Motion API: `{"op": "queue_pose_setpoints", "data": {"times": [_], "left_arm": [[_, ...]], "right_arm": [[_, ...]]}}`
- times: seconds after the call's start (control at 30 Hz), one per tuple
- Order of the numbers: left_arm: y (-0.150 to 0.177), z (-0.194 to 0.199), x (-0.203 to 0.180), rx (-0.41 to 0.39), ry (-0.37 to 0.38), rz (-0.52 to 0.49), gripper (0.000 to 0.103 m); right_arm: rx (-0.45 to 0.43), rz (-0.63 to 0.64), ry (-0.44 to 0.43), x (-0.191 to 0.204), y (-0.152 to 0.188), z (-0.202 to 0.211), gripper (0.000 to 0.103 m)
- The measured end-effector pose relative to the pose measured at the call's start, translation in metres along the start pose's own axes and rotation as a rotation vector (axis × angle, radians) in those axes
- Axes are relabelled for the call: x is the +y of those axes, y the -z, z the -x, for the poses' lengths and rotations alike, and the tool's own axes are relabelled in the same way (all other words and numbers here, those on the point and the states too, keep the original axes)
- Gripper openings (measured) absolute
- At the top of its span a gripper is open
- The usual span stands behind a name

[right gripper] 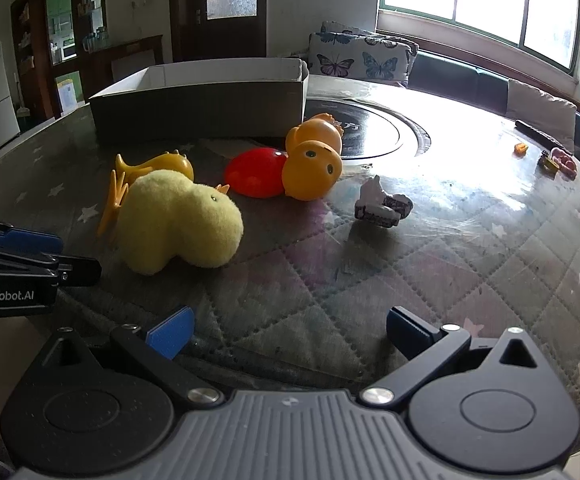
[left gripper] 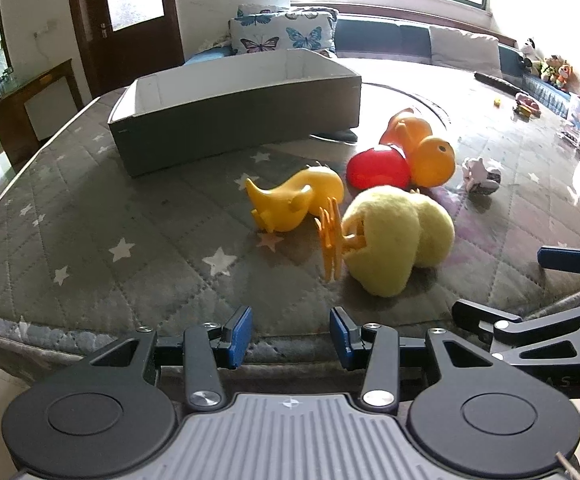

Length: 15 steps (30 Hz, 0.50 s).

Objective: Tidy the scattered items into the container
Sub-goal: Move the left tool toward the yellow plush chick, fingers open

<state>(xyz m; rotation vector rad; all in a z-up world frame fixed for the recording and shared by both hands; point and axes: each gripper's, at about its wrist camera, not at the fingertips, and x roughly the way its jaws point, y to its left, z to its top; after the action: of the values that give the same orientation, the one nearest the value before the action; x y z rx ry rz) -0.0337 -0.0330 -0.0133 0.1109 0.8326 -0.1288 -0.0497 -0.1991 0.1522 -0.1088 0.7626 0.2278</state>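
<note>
While both hand-held grippers, left (left gripper: 290, 336) and right (right gripper: 290, 332), hang released, the fluffy yellow plush duck (left gripper: 394, 240) lies near, the grey cardboard box (left gripper: 234, 108) waiting far left

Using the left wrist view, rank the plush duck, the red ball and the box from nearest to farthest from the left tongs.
1. Plush duck, just ahead of the left tongs, slightly right.
2. Red ball, behind the duck, beside the orange toy.
3. Box, farthest, back left.
</note>
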Motion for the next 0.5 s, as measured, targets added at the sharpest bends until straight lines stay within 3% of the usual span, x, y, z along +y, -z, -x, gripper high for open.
{"op": "queue_pose_setpoints", "data": {"times": [0.5], "left_arm": [[0.0005,0.0043,-0.0061,0.009,0.015,-0.034,0.045]], "right_arm": [[0.019,0.035,0.001,0.0074,0.0001,0.0025,0.103]]}}
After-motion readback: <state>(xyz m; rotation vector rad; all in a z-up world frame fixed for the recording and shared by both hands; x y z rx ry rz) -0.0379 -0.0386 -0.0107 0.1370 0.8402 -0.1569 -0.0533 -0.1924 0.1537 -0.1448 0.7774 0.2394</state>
